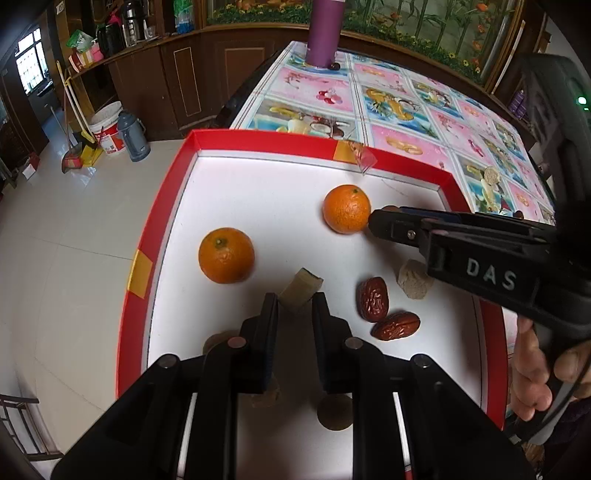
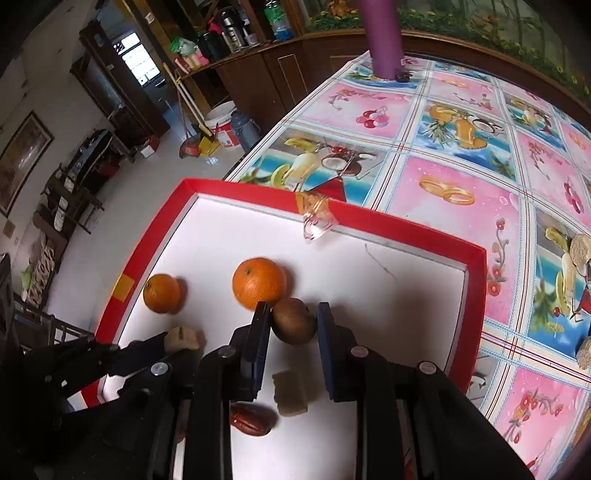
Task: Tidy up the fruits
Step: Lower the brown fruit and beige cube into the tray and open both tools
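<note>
A red-rimmed tray [image 1: 159,236] with a white floor holds two oranges [image 1: 346,208] [image 1: 226,254], two red dates [image 1: 373,299] [image 1: 396,326] and a tan chunk [image 1: 413,278]. My left gripper [image 1: 296,301] is shut on another tan chunk [image 1: 300,291], low over the tray floor. In the right wrist view my right gripper [image 2: 293,314] is shut on a brown kiwi [image 2: 293,321], which is right beside the larger orange [image 2: 259,282]. A date [image 2: 253,419] and a pale chunk [image 2: 290,393] lie under it. The left gripper [image 2: 168,345] shows at the lower left.
The tray overhangs the edge of a table with a fruit-print cloth [image 2: 443,155]; the floor drops away to its left. A purple cylinder [image 1: 325,33] stands at the far end. Loose tan pieces [image 2: 580,249] lie on the cloth. Clear plastic [image 2: 316,221] hangs on the far rim.
</note>
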